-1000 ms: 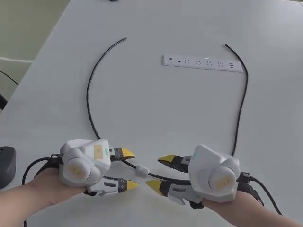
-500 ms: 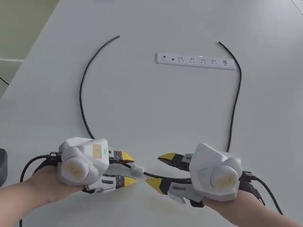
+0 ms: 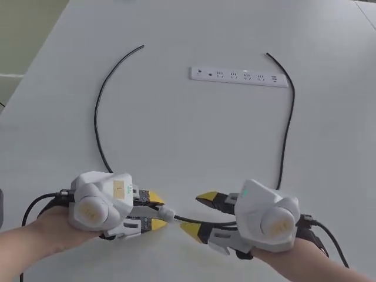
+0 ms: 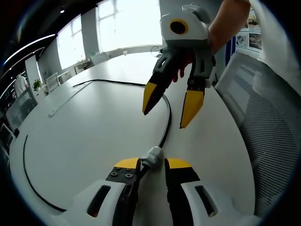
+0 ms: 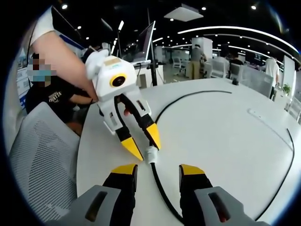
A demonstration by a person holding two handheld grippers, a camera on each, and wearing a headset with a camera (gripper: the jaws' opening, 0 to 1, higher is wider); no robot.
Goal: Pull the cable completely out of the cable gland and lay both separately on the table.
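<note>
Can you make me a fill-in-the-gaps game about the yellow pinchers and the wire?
The left gripper is shut on the cable gland, whose colour is ____.
The right gripper has its jaws ____, one on each side of the cable.
The cable's colour is ____.
Missing words: white; open; black.

No legible text or numbers (white print on dark shirt (image 5: 52,97) too blurred)

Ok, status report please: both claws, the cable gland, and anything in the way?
Left claw shut on cable gland, cable not yet pulled out. Right claw open, straddling cable beside it. Power strip far off, not blocking.
</note>
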